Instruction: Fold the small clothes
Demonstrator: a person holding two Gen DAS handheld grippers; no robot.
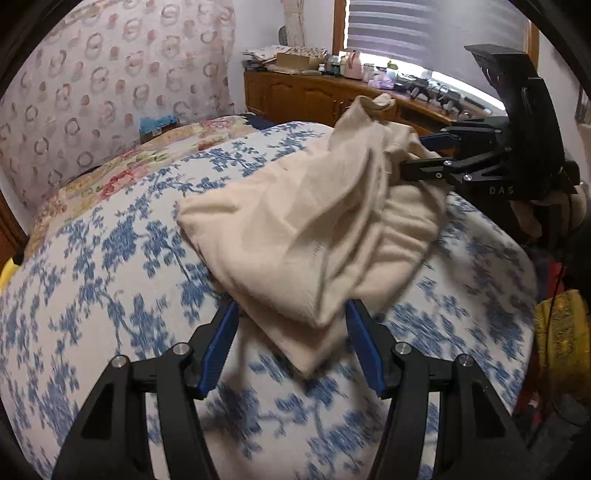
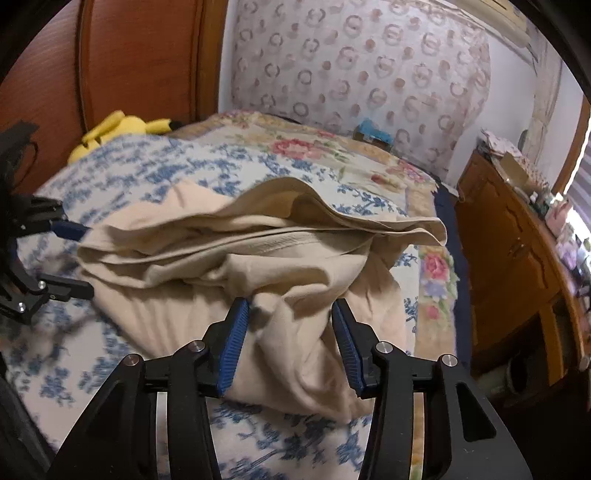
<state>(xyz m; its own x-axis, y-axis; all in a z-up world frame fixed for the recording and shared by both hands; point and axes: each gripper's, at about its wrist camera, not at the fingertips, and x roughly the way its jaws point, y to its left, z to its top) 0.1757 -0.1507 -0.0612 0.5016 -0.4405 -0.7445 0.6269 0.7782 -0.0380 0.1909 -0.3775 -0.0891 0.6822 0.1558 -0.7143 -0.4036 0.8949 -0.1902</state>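
Through my left wrist view, daylight pours in from the window at the top right, and the strip below its blind is blown out to white glare. The rest of the room sits in soft, even light, fairly bright. My right wrist view catches that glare only as a thin sliver at its right edge. Both views bend hard at the rim, with black corners from the lens. Motion blur smears the blue-flowered bedspread near the bottom and softens the cream cloth. A faint shadow lies under the cloth's near edge. My tools' blue pads look sharp.
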